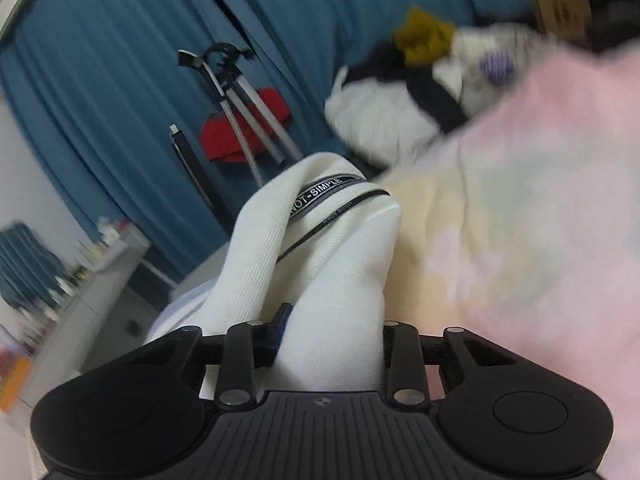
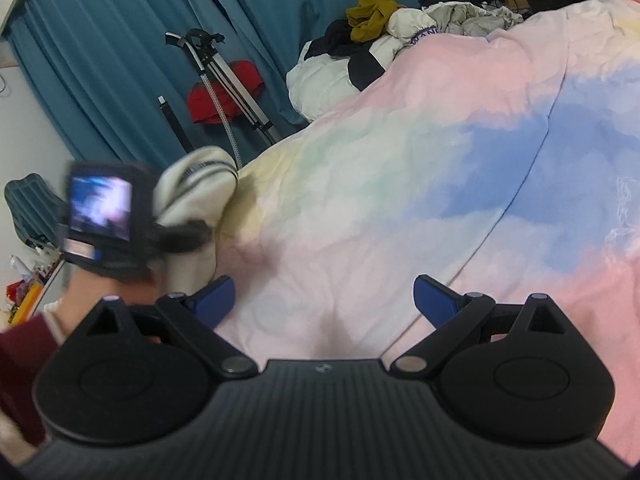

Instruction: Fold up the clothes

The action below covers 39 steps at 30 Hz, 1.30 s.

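Over the bed's edge, the left gripper point(image 1: 328, 340) pinches a bunch of the white top point(image 1: 332, 248) and lifts it. The right gripper point(image 2: 324, 300) hangs wide and empty above the blanket point(image 2: 400, 184). Next, I think, spread the top flat there to start folding.

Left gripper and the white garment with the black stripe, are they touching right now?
Touching. The left wrist view shows the white garment bunched between the fingers of the left gripper, which close against the cloth on both sides.
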Available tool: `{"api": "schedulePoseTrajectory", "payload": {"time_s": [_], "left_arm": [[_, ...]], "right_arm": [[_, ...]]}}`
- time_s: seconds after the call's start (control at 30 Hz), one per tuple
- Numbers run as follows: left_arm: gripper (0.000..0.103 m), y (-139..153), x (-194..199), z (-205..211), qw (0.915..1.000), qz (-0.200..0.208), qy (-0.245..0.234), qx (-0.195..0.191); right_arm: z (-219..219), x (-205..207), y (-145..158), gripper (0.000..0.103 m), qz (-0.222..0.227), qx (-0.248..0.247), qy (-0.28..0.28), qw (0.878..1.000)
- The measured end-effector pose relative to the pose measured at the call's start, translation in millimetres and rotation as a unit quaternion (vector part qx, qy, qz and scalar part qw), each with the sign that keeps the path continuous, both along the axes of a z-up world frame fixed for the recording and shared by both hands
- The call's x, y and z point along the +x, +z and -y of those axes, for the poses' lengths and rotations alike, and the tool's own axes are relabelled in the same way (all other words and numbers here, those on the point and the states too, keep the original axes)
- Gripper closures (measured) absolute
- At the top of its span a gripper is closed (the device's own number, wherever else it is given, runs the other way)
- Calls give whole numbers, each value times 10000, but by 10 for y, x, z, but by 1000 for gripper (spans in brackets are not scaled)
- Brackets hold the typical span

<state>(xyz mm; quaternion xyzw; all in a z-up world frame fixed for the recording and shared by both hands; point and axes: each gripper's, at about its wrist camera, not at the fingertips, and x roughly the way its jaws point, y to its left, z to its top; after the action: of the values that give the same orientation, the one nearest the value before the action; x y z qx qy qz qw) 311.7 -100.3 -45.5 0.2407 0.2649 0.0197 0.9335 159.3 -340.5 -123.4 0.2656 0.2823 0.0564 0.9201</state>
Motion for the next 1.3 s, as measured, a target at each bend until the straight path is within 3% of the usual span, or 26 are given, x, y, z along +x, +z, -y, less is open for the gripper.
{"api": "schedulePoseTrajectory", "payload": {"time_s": [0.07, 0.13, 0.23, 0.33, 0.5, 0.63, 0.77, 0.83, 0.93, 1.07, 1.13, 1.17, 1.23, 1.3], "left_arm": [[71, 425, -160, -224, 9969, 143, -315, -709], [72, 854, -358, -471, 9870, 364, -684, -1408], [71, 1422, -657, -1087, 9560, 894, -908, -2644], [71, 1533, -843, -1608, 9353, 1157, -569, -3294], [70, 900, -916, -2465, 9116, 963, 695, -3935], [70, 532, -995, -2943, 8841, 821, 1316, -4407], [69, 570, -1038, -3178, 8730, 875, 1212, -4642], [69, 532, -1081, -3161, 8722, 977, 1108, -4662], [68, 413, -1143, -3127, 8689, 1015, 1049, -4729], [68, 310, -1154, -3148, 8549, 1048, 1024, -4978], [68, 264, -1173, -3148, 8527, 1053, 976, -5022], [68, 258, -1194, -3131, 8554, 1085, 904, -4984], [67, 250, -1240, -3092, 8612, 1160, 747, -4892], [66, 249, -1237, -3070, 8606, 1130, 621, -4926]], "right_arm": [[-21, -17, 13, 6, 55, -37, 24, 10000], [-53, -44, 42, 6, 161, -59, 76, 9998], [-101, -84, 90, 6, 325, -90, 156, 9993], [-141, -104, 129, 6, 437, -47, 220, 9988], [-209, -122, 141, 6, 591, 131, 406, 9973], [-499, -67, 120, 6, 732, -432, 1050, 9908], [-951, 110, 76, 6, 972, -1188, 1737, 9728], [-1232, 286, 29, 6, 1062, -1551, 2148, 9584], [-1679, 594, -64, 6, 1137, -2092, 2414, 9408], [-2119, 1031, -242, 8, 924, -2559, 2604, 9264], [-2226, 1196, -275, 32, 799, -2758, 2500, 9247], [-2218, 1245, -249, 35, 794, -2739, 2462, 9263], [-2172, 1326, -177, 59, 811, -2644, 2393, 9307], [-2099, 1301, -36, 70, 860, -2599, 2237, 9354]]}}
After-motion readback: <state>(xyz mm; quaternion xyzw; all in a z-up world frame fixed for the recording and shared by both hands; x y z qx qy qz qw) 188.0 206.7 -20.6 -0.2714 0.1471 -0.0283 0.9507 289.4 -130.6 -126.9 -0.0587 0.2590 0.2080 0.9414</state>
